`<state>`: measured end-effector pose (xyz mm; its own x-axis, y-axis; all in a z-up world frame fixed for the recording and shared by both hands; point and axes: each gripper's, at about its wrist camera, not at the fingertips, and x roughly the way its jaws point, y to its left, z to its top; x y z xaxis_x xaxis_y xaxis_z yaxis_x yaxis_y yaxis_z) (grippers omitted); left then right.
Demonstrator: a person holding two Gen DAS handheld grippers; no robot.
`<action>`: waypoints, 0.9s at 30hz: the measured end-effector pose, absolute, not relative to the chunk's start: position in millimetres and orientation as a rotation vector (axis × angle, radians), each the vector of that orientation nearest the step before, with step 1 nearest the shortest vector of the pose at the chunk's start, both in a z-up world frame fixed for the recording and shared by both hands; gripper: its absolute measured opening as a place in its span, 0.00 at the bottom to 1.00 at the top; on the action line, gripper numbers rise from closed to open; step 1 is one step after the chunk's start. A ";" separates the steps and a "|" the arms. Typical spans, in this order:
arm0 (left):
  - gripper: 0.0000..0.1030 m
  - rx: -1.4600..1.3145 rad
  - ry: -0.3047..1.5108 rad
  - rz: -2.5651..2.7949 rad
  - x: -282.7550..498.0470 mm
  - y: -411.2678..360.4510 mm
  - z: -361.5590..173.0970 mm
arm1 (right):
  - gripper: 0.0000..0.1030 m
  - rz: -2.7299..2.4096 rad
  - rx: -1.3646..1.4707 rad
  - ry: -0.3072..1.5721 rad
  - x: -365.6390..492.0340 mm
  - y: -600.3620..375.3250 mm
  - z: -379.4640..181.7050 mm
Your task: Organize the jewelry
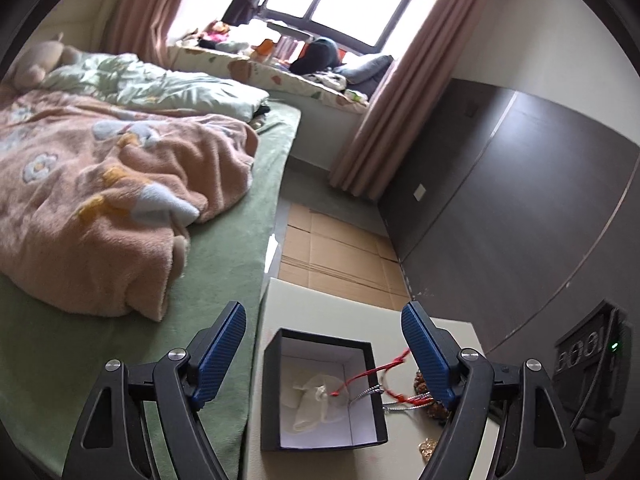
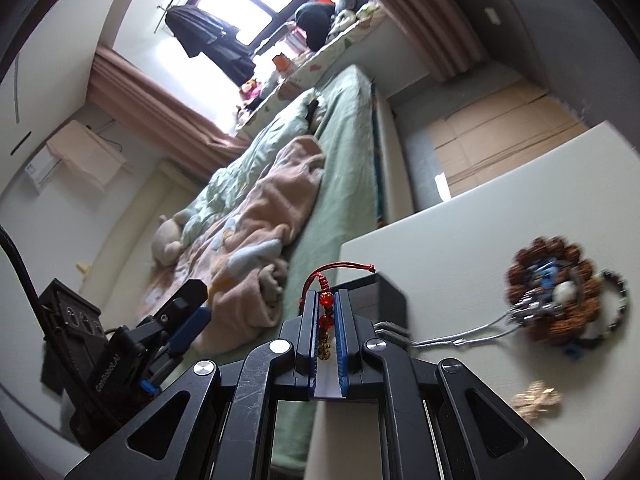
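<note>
A black box [image 1: 320, 392] with a white lining stands open on the white table [image 1: 332, 304]; a pale pouch [image 1: 316, 400] lies inside. My left gripper [image 1: 324, 344] is open, its fingers either side of the box. My right gripper [image 2: 325, 300] is shut on a red-bead bracelet [image 2: 326, 304] with a red cord, held beside the box [image 2: 384, 296]. In the left wrist view the red cord [image 1: 376, 372] hangs over the box rim. A brown bead bracelet [image 2: 552, 292], a silver chain [image 2: 460, 338] and a gold piece [image 2: 536, 398] lie on the table.
A bed with a green sheet [image 1: 224, 280] and a pink blanket [image 1: 112, 200] lies left of the table. Cardboard [image 1: 340, 256] covers the floor beyond. A grey wall panel [image 1: 520, 208] stands to the right. The left gripper [image 2: 176, 320] shows in the right wrist view.
</note>
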<state>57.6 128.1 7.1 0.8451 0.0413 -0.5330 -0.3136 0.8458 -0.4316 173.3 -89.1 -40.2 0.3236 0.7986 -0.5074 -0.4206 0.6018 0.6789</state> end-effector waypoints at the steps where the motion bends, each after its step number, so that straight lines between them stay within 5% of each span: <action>1: 0.78 -0.544 0.533 0.201 56.4 130.7 6.9 | 0.09 0.860 0.483 0.943 173.7 -83.6 -43.3; 4: 0.78 -0.559 0.537 0.204 55.4 134.0 6.0 | 0.17 0.889 0.472 1.005 176.9 -63.7 -53.9; 6: 0.78 -0.557 0.553 0.196 58.4 131.1 4.7 | 0.48 0.897 0.468 1.072 179.1 -54.6 -64.0; 27: 0.78 -0.433 0.652 -0.012 103.3 40.0 -9.9 | 0.52 0.533 0.550 1.023 187.3 -201.4 -49.3</action>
